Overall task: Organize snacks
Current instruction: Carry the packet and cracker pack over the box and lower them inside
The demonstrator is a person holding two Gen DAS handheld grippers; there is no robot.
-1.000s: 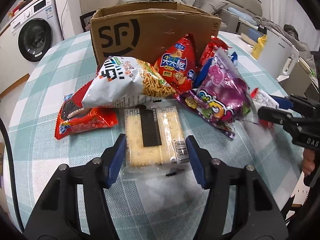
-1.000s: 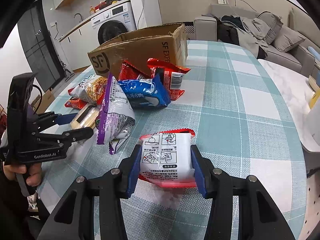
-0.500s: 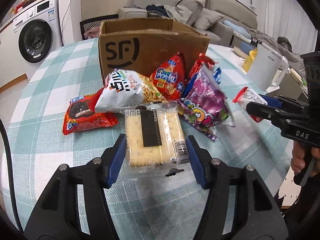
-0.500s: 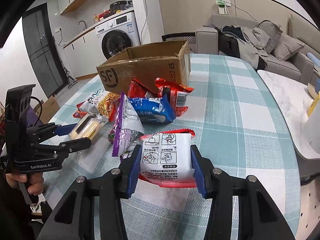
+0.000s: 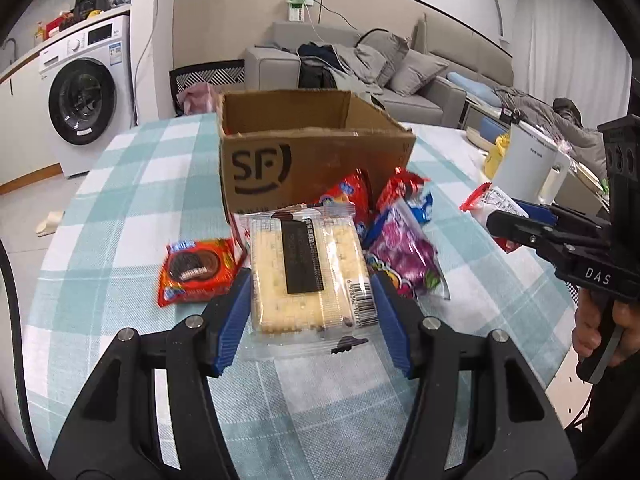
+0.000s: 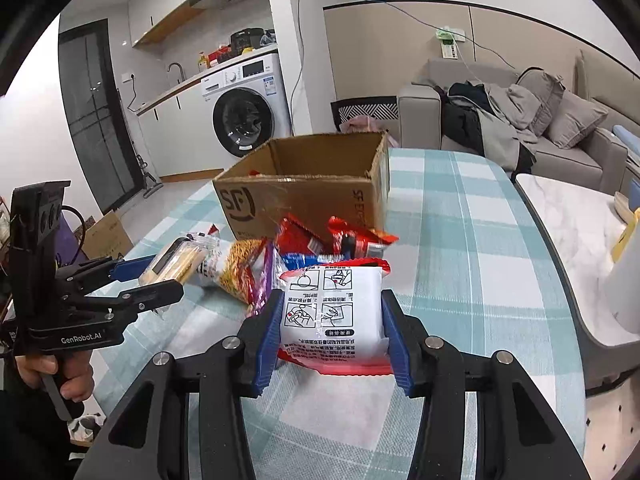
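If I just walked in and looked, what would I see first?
Two black grippers each holding a snack up over the checked table: the left gripper clamps a clear pack of crackers, the right gripper a white-and-red packet. Behind them stands an open cardboard box, with a bright heap of snack bags at its foot.

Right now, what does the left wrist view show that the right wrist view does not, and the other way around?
Only the left wrist view shows the red cookie packet lying flat and the white kettle. Only the right wrist view shows the printed back of the white-and-red packet and the yellow noodle snack bag. Both show the cardboard box standing open, the cracker pack in the left gripper, and the checked tablecloth.
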